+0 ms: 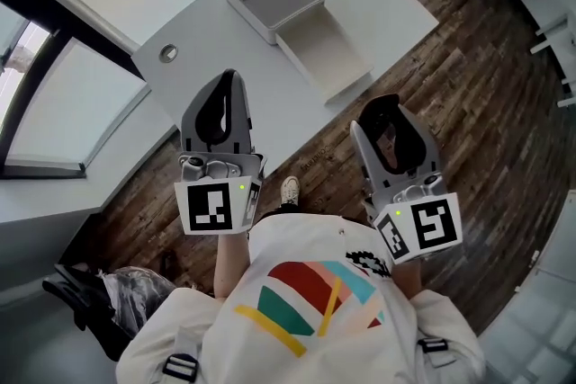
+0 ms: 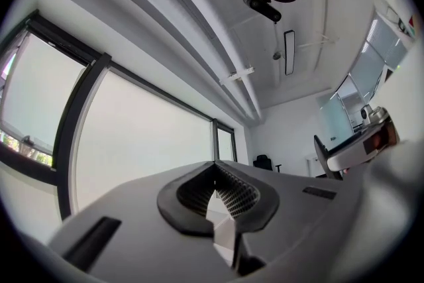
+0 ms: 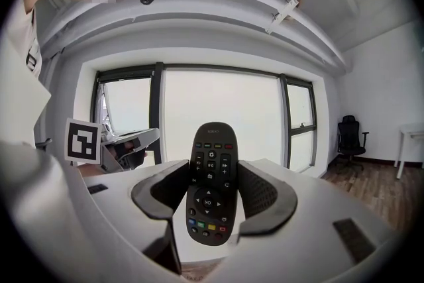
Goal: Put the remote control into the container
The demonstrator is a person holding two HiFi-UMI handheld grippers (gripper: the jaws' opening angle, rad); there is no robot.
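The remote control (image 1: 389,147) shows in the head view as a dark strip between the jaws of the right gripper (image 1: 385,117), at 4 o'clock from the picture's middle and above the wooden floor (image 1: 468,103). It is well apart from the container (image 1: 274,0). That grey container sits on the white table (image 1: 207,49) at 12 o'clock, with two round hollows at its far end. A shallow white tray (image 1: 322,57) touches its 5 o'clock side and shows only its own pale bottom. Whether anything lies inside the grey part cannot be told. The left gripper (image 1: 229,78) points up at 9 o'clock, over the table's near edge, its jaws together. A round grey plug (image 1: 168,53) sits in the table at 10 o'clock.

In the left gripper view, the left gripper (image 2: 215,169) has its jaws closed on each other with nothing between them. It aims at a ceiling and windows (image 2: 139,136). The right gripper (image 2: 364,142) shows at 3 o'clock.

In the right gripper view, the right gripper (image 3: 212,166) grips the remote control (image 3: 211,202) by its long sides. The remote stands upright with its buttons toward the camera and its top end past the jaw tips. The left gripper (image 3: 122,146) shows at 9 o'clock, and an office chair (image 3: 349,136) stands at 3 o'clock.
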